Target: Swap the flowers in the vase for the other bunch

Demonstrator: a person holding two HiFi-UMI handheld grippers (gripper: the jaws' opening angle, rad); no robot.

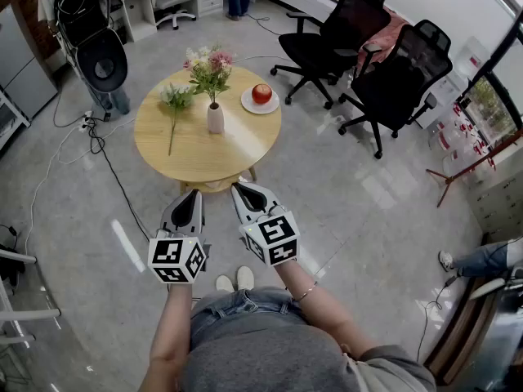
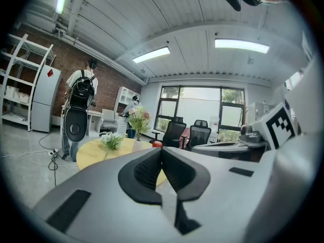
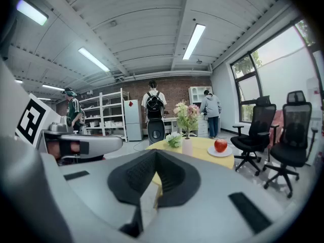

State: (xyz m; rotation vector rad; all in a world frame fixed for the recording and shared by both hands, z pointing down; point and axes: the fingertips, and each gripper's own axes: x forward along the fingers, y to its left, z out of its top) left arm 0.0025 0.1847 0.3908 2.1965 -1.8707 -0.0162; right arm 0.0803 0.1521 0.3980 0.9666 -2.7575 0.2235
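**Both grippers clenched and empty, flowers waiting ahead of the tips**

You hold the left gripper [image 1: 195, 193] and the right gripper [image 1: 238, 187] side by side in front of your waist, the marker cubes towards you and the tips pointing forward and a little down. Each gripper's own view shows its dark pads pressed together with nothing between them. Directly beneath the two grippers are your shoes [image 1: 234, 281] on the grey floor [image 1: 343, 211].

Just past both tips lies the near edge of the round wooden table [image 1: 192, 160]; neither gripper touches it. Farther along, roughly on the line between your two grippers and well apart from them, the white vase [image 1: 215, 118] stands upright on the tabletop with the pink and white flowers [image 1: 211, 62] in it. The loose bunch [image 1: 175, 98] lies flat on the table on your left gripper's side of the vase, its pale blooms away from you and its stem running back towards the left gripper. On your right gripper's side of the vase sits a white plate [image 1: 248, 105] carrying a red apple [image 1: 261, 93], near the far rim.

Beyond the table, off past the right gripper, stand two black office chairs [image 1: 400, 68]. Off past the left gripper, a person [image 1: 82, 11] with a black backpack stands facing away.
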